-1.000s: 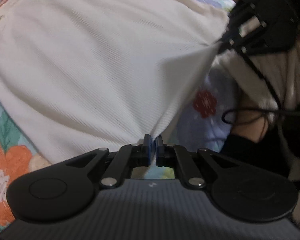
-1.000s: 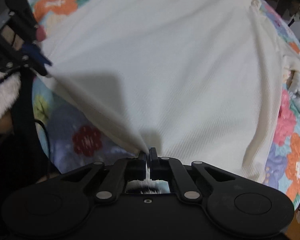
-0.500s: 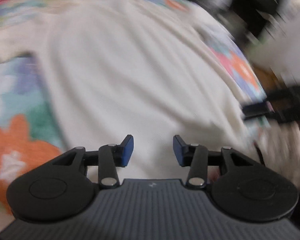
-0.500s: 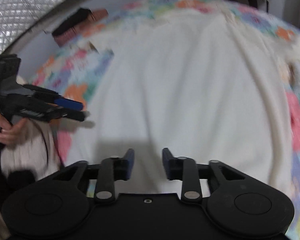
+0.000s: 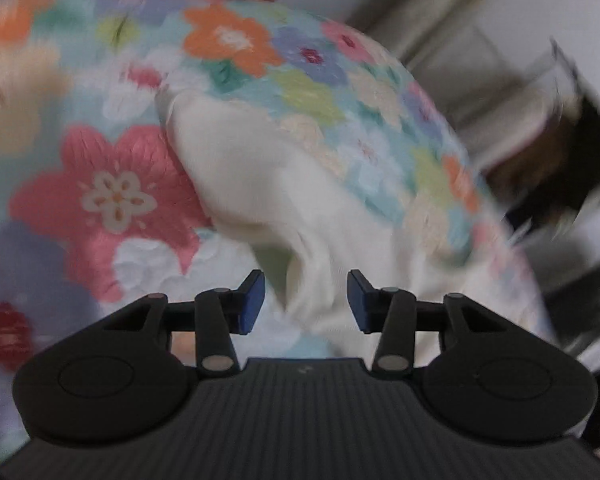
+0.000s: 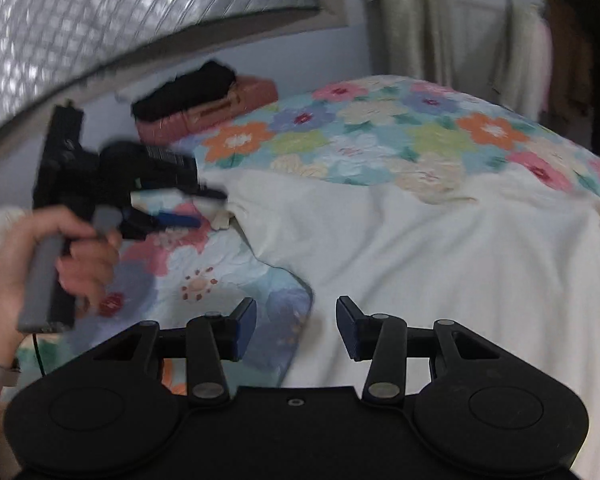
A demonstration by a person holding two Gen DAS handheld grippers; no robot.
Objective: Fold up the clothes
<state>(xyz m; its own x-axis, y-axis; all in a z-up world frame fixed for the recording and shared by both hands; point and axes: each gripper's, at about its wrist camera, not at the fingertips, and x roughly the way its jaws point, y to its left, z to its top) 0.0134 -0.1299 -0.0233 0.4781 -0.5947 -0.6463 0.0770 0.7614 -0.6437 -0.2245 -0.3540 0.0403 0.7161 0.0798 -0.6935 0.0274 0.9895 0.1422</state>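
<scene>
Both grippers, clamped on cream garment (image 6: 440,248) a second ago, now gape empty: left gripper (image 5: 306,302), right gripper (image 6: 296,328). Garment lies centre-right on floral bedspread (image 6: 372,132). Folded clothes (image 6: 204,98) upper left, by wall.

Floral quilt (image 6: 384,132) covers the bed, running ahead of the right jaws and under them; in the left wrist view the same quilt is blurred. Far ahead-left of the right jaws: pale wall (image 6: 300,48), quilted silver panel (image 6: 100,20) above it. Stacked dark and reddish items (image 6: 208,100) at the wall. Curtains (image 6: 432,16) and hanging clothes (image 6: 560,40) ahead-right. Dim indoor light.
</scene>
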